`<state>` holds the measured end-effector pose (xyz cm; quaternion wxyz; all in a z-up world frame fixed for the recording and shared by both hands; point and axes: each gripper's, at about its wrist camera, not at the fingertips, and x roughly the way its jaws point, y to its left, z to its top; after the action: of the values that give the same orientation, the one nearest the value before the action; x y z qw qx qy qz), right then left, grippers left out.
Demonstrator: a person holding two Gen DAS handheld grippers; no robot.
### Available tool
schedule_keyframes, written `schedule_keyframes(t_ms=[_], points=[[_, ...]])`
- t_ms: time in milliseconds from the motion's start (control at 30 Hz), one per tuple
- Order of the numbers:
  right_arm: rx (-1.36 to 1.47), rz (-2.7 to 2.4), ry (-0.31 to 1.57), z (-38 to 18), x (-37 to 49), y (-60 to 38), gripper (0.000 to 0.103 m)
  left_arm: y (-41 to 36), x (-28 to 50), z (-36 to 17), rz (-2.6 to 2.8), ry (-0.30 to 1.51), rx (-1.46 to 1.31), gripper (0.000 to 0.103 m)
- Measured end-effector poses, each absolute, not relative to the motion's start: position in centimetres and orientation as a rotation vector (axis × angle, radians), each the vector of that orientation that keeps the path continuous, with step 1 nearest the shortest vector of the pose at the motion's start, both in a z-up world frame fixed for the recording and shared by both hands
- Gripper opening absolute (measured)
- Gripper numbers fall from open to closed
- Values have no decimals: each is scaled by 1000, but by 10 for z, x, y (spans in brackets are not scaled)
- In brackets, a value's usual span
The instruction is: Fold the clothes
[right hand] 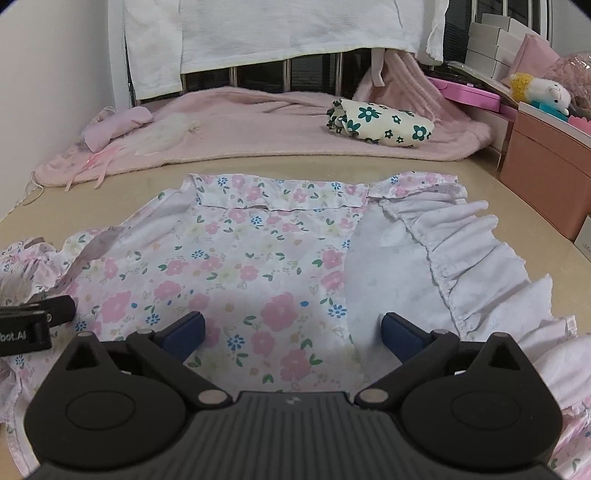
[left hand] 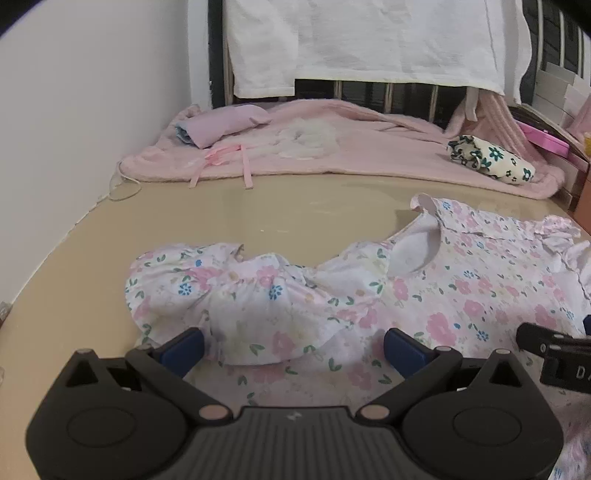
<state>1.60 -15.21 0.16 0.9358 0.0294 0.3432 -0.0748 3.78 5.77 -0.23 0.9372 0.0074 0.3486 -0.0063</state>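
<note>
A small white garment with pink and blue flowers [right hand: 251, 258] lies spread on the beige table [left hand: 221, 206], collar toward the far side. Its left ruffled sleeve [left hand: 207, 291] is bunched up; its right ruffled sleeve [right hand: 461, 251] is fanned out with the plain inside showing. My left gripper [left hand: 293, 345] hovers open over the left sleeve's near edge, cloth lying between its blue pads. My right gripper [right hand: 293, 330] stands open over the garment's body, near the right sleeve seam. Neither pair of pads presses on the cloth. The right gripper's black side [left hand: 554, 350] shows in the left wrist view.
A pink fluffy blanket [right hand: 258, 122] covers the far side of the table, with a folded green-flowered cloth [right hand: 380, 123] and a rolled lilac cloth [left hand: 225, 123] on it. A white garment [right hand: 280, 29] hangs over the rail behind. Pink boxes [right hand: 546, 166] and a plush toy [right hand: 543, 90] stand at right.
</note>
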Motion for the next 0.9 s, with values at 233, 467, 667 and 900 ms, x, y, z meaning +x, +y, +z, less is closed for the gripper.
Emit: schedule_keyframes(t_ms=[233,467,667,900], points=[[60,-152,701,2,17,-153,102,58,38,-2,-18,711,18,103],[60,-152,702,2,17,-153,102,58,38,-2,-15,711,18,103],[60,-153,702,2,17,-153,102,57,37,-2,-13,710,18,103],[60,-152,701,2,17,-153,102,57,37,-2,-11,710,18,103]])
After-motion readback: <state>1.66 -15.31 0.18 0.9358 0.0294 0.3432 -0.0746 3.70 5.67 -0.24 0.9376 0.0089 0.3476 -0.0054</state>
